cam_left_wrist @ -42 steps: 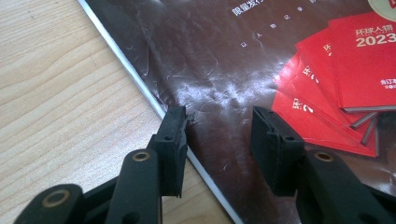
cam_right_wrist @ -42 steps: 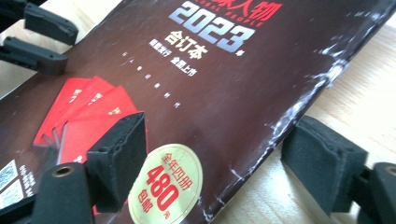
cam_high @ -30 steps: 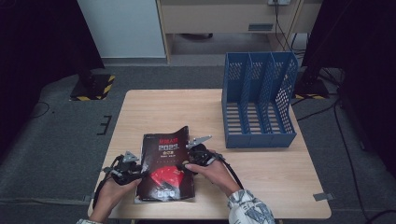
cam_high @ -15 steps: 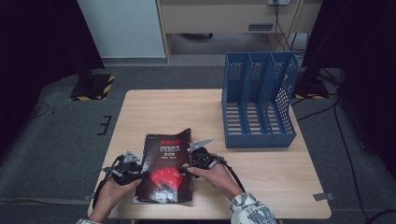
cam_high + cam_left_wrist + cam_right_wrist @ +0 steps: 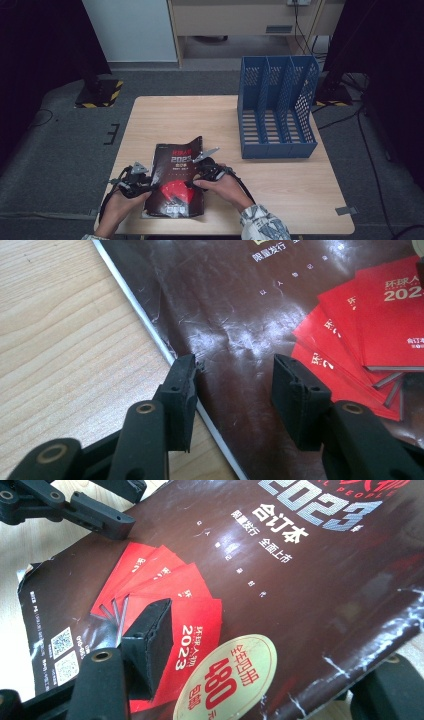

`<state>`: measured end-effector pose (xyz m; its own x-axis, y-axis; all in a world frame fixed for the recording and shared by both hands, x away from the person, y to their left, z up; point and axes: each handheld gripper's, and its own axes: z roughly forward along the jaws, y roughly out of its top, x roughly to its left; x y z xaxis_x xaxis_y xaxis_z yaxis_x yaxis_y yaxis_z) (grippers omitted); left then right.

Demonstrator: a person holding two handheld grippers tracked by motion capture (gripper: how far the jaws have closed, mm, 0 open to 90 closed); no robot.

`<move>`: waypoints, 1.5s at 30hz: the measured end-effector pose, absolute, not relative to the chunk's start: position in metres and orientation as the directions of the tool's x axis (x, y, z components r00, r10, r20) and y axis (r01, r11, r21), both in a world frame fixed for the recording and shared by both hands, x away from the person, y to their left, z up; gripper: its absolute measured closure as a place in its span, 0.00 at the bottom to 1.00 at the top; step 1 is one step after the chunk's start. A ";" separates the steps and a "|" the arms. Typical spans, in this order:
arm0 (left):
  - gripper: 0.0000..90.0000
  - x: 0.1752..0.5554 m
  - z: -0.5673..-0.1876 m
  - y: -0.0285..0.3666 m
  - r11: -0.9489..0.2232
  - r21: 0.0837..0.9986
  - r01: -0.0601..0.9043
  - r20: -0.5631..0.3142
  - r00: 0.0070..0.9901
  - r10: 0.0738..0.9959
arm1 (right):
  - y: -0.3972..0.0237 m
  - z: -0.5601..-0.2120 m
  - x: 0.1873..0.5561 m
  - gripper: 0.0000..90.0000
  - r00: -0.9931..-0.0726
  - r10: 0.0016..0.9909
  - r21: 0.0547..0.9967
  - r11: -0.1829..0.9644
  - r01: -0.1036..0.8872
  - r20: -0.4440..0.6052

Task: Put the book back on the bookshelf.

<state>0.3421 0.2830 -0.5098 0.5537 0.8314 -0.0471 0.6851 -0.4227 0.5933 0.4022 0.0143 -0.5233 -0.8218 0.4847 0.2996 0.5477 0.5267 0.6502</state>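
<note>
A dark brown magazine [image 5: 175, 182] with a red fan print and "2023" on its cover lies on the wooden table [image 5: 200, 120] near the front edge. My left gripper [image 5: 149, 187] is at its left edge. In the left gripper view the jaws of the left gripper [image 5: 232, 362] stand open, one at the edge and one on the cover [image 5: 260, 315]. My right gripper [image 5: 193, 182] is at the magazine's right edge, which is lifted and curled. The right gripper [image 5: 272, 645] has just been opening, with the cover [image 5: 300, 580] between an upper and a lower jaw. The left gripper's jaw [image 5: 100, 515] shows beyond.
A blue three-slot file rack [image 5: 277, 110] stands upright at the table's back right. A stand base with black and yellow stripes [image 5: 100, 92] sits on the floor to the left. Cables [image 5: 345, 115] run along the floor at the right.
The right gripper has edged slightly left over the magazine's right edge. The left gripper and the magazine have kept their place.
</note>
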 end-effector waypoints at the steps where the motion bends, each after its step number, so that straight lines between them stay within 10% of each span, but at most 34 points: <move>1: 0.58 0.342 -0.510 0.283 -0.421 0.593 0.687 -0.049 0.552 0.832 | 0.015 -0.522 0.402 0.42 -0.823 0.484 0.654 0.525 0.545 0.298; 22: 0.59 0.347 -0.510 0.274 -0.418 0.604 0.679 -0.076 0.571 0.817 | 0.004 -0.519 0.410 0.48 -0.809 0.510 0.641 0.522 0.562 0.294; 33: 0.56 0.346 -0.512 0.257 -0.441 0.612 0.656 -0.079 0.606 0.791 | -0.007 -0.523 0.410 0.32 -0.783 0.527 0.639 0.486 0.596 0.331; 45: 0.56 0.349 -0.512 0.253 -0.437 0.616 0.655 -0.082 0.605 0.792 | 0.000 -0.520 0.407 0.49 -0.787 0.545 0.649 0.492 0.580 0.290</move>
<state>0.3492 0.2529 -0.5119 0.6047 0.7922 -0.0816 0.6554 -0.4368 0.6162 0.4073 -0.0001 -0.5204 -0.7866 0.5451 0.2900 0.5801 0.4916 0.6495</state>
